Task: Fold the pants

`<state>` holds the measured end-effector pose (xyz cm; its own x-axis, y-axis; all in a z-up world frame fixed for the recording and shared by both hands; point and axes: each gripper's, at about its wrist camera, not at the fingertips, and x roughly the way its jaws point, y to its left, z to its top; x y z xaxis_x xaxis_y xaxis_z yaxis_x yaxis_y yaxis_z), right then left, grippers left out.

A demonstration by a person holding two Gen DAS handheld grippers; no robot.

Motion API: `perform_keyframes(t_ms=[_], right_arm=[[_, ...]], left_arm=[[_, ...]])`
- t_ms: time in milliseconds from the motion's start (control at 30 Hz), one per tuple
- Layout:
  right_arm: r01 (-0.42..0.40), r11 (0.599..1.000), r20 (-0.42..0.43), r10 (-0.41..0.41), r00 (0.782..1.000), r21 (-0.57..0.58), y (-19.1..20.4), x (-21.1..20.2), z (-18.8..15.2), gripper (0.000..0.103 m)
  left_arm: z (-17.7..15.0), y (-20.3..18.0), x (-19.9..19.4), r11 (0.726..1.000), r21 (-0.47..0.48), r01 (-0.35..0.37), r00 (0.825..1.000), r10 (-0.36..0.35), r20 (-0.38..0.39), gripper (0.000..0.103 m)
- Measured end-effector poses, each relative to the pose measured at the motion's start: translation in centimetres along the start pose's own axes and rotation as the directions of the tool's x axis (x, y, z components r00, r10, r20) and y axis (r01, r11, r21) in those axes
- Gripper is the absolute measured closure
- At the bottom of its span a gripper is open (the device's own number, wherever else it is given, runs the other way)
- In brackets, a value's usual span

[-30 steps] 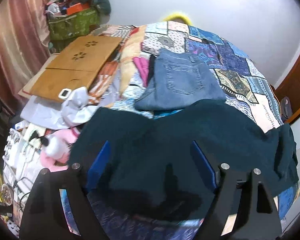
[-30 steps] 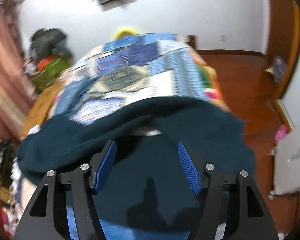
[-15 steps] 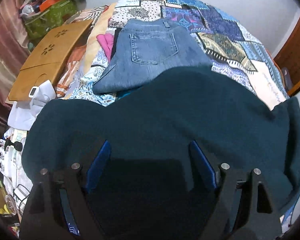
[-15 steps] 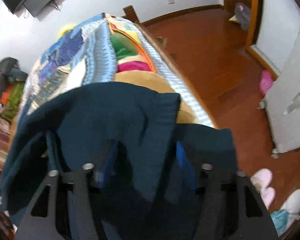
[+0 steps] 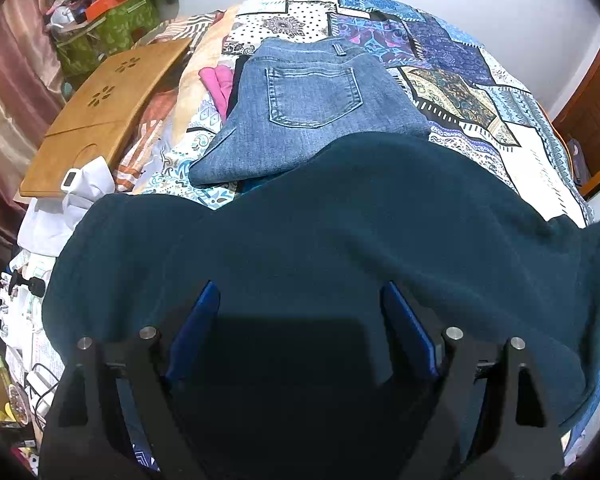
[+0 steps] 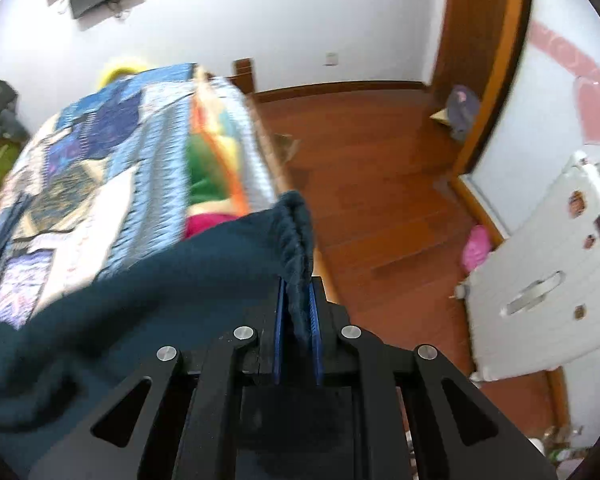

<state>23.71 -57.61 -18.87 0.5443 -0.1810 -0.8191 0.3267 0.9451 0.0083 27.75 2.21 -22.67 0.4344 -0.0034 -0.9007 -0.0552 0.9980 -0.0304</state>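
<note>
Dark teal pants [image 5: 340, 232] lie spread across the near part of the patchwork bed. My left gripper [image 5: 300, 300] is open, its blue fingers [image 5: 196, 320] resting low over the teal fabric, with nothing between them. My right gripper [image 6: 296, 292] is shut on a bunched edge of the teal pants [image 6: 296, 224] at the bed's right side, over the floor edge. Folded blue jeans [image 5: 312, 108] lie farther up the bed.
A wooden lap tray [image 5: 104, 108] and white cloth [image 5: 72, 200] sit at the bed's left. Cluttered bags [image 5: 108, 20] stand at the back left. Wooden floor [image 6: 380, 180], a white suitcase [image 6: 548, 280] and a door frame [image 6: 488, 60] lie to the right.
My right gripper has closed on the pants' edge and swung towards the bed's right side. My left gripper stays open over the pants and has barely moved.
</note>
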Motion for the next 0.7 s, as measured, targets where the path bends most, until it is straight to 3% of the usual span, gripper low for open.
perform_keyframes(t_ms=[100,200,267,367,433,600,667,700], right_arm=[[0.018,0.999,-0.08,-0.015,0.997,0.03,-0.8,1.8,0.0,0.088],[0.086,0.996,-0.074,-0.086,0.994,0.0,-0.4,1.5,-0.5,0.08],[0.084,0.996,-0.069,-0.085,0.994,-0.021,-0.2,0.8,-0.7,0.076],[0.044,0.999,-0.048,-0.044,0.998,-0.005,0.0,-0.9,-0.7,0.064],[-0.034,0.999,-0.037,0.034,0.999,0.007,0.3,-2.2,-0.5,0.058],[-0.121,0.992,-0.057,0.123,0.991,0.034,1.3,-2.8,0.0,0.055],[-0.146,0.985,-0.083,0.153,0.985,0.088,1.0,-2.5,-0.7,0.053],[-0.193,0.969,-0.101,0.209,0.973,0.151,0.3,-2.1,-1.6,0.053]], left_arm=[[-0.1,0.1,0.1,1.0,-0.001,0.007,1.0,-0.007,0.002,0.017],[-0.1,0.3,0.1,1.0,-0.012,0.017,1.0,-0.017,0.0,0.016],[-0.1,0.4,0.2,1.0,-0.017,0.023,1.0,-0.023,-0.002,0.016],[-0.1,0.4,0.2,1.0,-0.017,0.022,1.0,-0.022,-0.003,0.016],[0.0,0.2,0.1,1.0,-0.011,0.012,1.0,-0.012,-0.002,0.016],[0.4,-0.3,-1.2,0.999,-0.017,0.045,0.998,-0.045,0.034,0.016],[0.5,-0.7,-2.1,0.998,-0.01,0.061,0.996,-0.06,0.061,0.016],[0.5,-1.0,-2.4,0.998,-0.002,0.063,0.996,-0.063,0.07,0.016]])
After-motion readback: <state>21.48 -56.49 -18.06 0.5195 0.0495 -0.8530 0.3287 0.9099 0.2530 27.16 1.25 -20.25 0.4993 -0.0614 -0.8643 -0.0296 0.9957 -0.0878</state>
